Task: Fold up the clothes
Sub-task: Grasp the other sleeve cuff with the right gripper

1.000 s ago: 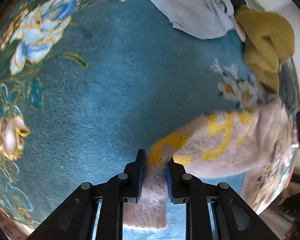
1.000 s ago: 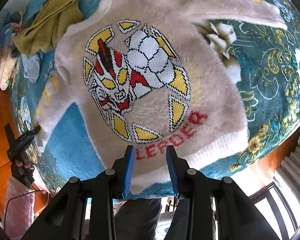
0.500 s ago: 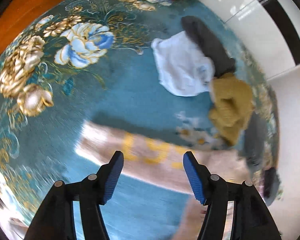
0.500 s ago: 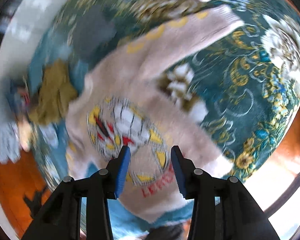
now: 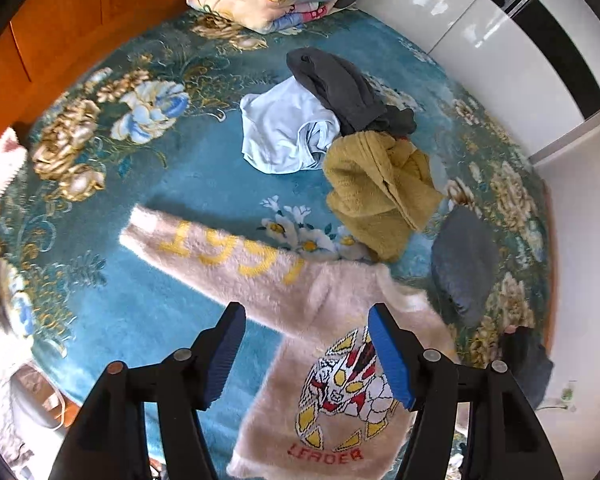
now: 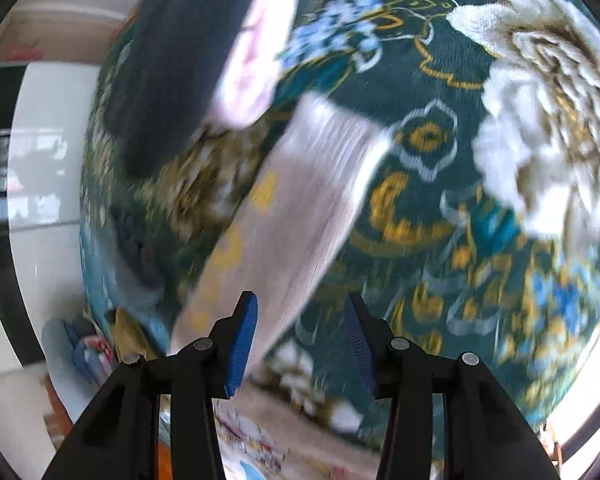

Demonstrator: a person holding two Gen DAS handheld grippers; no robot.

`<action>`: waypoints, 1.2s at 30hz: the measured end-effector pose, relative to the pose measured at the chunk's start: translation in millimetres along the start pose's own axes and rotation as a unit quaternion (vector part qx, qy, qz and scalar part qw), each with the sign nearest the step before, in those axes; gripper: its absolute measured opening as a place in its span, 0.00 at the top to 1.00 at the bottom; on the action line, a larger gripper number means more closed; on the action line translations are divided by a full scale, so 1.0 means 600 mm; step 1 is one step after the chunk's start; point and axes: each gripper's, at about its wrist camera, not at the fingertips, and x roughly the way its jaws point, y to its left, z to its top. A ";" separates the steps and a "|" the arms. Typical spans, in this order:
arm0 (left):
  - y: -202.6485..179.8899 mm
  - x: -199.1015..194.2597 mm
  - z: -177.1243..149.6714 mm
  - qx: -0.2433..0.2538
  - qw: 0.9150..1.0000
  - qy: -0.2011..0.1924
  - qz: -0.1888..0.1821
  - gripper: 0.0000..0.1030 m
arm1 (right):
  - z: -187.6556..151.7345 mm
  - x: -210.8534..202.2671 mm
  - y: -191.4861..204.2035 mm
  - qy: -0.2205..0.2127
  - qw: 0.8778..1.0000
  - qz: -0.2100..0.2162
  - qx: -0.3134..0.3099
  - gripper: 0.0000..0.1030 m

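The left tongs (image 5: 306, 356) have let go of the sleeve (image 5: 220, 252) and pulled back, spread and empty. The right tongs (image 6: 300, 340), also spread, have swung over the other sleeve (image 6: 300, 208). The sweater (image 5: 332, 380) lies flat on the floral bedspread (image 5: 148, 184), soft, fuzzy and light. Sleeves point outward, hem nearest; the cuffs look best to pinch.

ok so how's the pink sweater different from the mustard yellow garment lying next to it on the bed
The pink sweater lies spread out flat with one sleeve stretched straight; the mustard yellow garment sits crumpled in a heap. The sweater carries a knitted robot-head picture, red lettering and yellow numerals on the sleeve; the mustard garment is plain. The sweater lies clear of the pile; the mustard garment touches a dark grey garment. Both look fluffy and lie unfolded on the teal floral blanket.
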 end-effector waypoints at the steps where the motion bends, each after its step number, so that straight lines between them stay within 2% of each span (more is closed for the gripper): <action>1: -0.008 0.000 -0.003 0.000 1.000 -0.001 0.007 0.34 | 0.019 0.009 -0.008 0.001 1.000 -0.001 0.006 0.55; 8: -0.064 0.008 -0.040 0.022 0.999 0.023 0.040 0.34 | 0.098 0.055 -0.043 -0.004 0.999 0.000 0.045 0.55; 14: -0.080 0.008 -0.056 0.023 0.998 0.031 0.050 0.34 | 0.114 0.075 -0.048 -0.014 0.996 0.032 0.088 0.52; 17: -0.084 0.006 -0.065 0.024 0.998 0.036 0.051 0.34 | 0.117 0.080 -0.036 -0.011 0.997 0.026 0.078 0.53; 18: -0.085 0.004 -0.067 0.025 0.998 0.036 0.050 0.34 | 0.118 0.082 -0.032 -0.009 0.997 0.021 0.075 0.57; 19: -0.085 0.002 -0.068 0.026 0.998 0.035 0.049 0.34 | 0.119 0.082 -0.029 -0.007 0.997 0.015 0.073 0.70; 21: -0.082 -0.003 -0.069 0.024 0.998 0.033 0.046 0.34 | 0.120 0.080 -0.023 -0.005 0.997 0.006 0.070 0.87; 22: -0.079 -0.006 -0.069 0.022 0.998 0.032 0.045 0.34 | 0.118 0.075 -0.016 -0.008 0.998 0.007 0.066 0.91; 24: -0.070 -0.013 -0.070 0.016 0.999 0.031 0.040 0.34 | 0.115 0.064 -0.003 -0.012 0.998 0.009 0.058 0.91; 27: -0.050 -0.021 -0.070 0.003 0.999 0.028 0.032 0.34 | 0.095 0.024 0.044 -0.033 0.999 0.028 0.014 0.92; 31: -0.006 -0.032 -0.066 -0.024 0.999 0.023 0.020 0.34 | 0.043 -0.043 0.133 -0.059 0.993 0.051 -0.089 0.92; 36: 0.067 -0.049 -0.054 -0.047 0.999 0.013 0.004 0.34 | -0.045 -0.116 0.274 -0.069 0.963 0.081 -0.247 0.92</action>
